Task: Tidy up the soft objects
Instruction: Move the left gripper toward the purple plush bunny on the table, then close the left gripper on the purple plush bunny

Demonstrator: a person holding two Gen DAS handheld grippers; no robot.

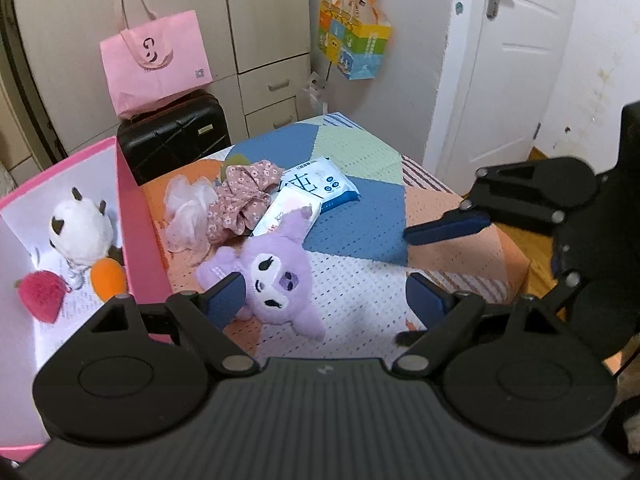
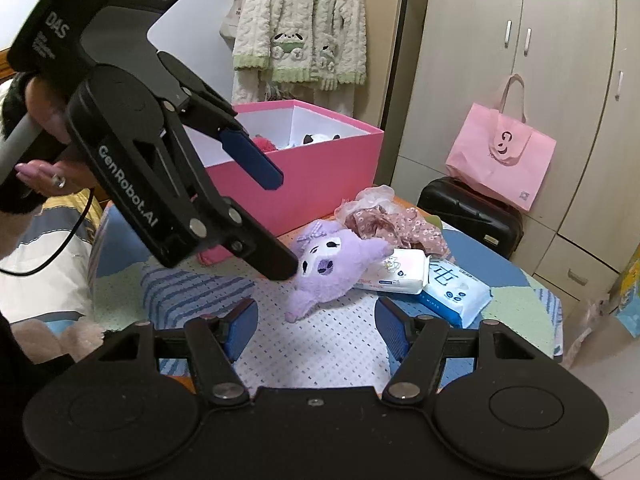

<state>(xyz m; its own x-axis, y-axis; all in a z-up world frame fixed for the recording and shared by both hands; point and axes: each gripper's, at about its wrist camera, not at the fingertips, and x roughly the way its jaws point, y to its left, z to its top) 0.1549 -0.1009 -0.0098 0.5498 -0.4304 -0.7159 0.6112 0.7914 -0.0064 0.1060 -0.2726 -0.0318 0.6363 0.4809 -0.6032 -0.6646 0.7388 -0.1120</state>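
The purple plush (image 1: 272,276) is lying face-up on the patchwork quilt (image 1: 360,216), just beside the pink box (image 1: 136,216). I'm holding my left gripper (image 1: 326,294) wide apart over it, one pad (image 1: 226,298) beside its head. My right gripper (image 2: 316,322) is hanging spread, empty.

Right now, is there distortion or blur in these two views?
Left wrist view: fisheye bends the door and wardrobe; the purple plush is sharp. Right wrist view: the wardrobe curves, corners darken, and the left gripper blocks the scene.
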